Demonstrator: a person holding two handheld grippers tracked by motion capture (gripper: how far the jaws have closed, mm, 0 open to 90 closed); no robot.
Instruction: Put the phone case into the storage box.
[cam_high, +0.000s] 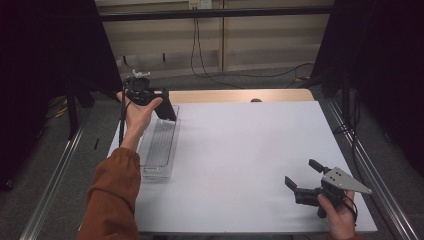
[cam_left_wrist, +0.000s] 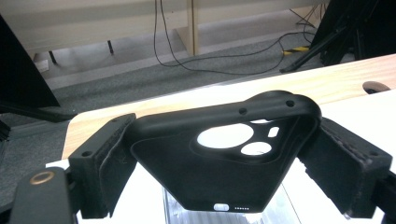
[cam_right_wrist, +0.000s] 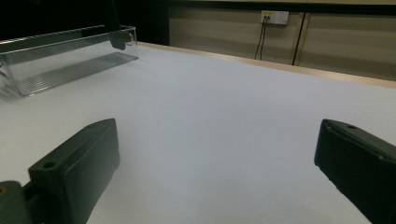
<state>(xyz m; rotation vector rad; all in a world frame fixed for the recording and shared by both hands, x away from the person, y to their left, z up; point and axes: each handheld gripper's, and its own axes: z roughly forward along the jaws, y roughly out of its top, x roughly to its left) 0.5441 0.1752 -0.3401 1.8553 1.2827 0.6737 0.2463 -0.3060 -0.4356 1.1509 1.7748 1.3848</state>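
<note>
The left gripper (cam_high: 159, 102) clenches a black phone case (cam_left_wrist: 224, 158) above a clear tray (cam_high: 160, 150). The right gripper (cam_high: 302, 176) rests released on the white table (cam_high: 240, 160); grey carpet lies beyond.

This is looking like a lab recording station: black curtains (cam_high: 45, 60) are hanging at the left and right of the frame, and metal rails (cam_high: 52, 185) are flanking a white-covered counter (cam_high: 240, 155). At the upper centre, cables (cam_high: 200, 55) are trailing over grey carpet below a wall socket (cam_high: 200, 4).

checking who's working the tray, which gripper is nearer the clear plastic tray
Left. The left gripper holds a black phone case over the tray's far end. The right gripper sits open across the table, well apart.
</note>
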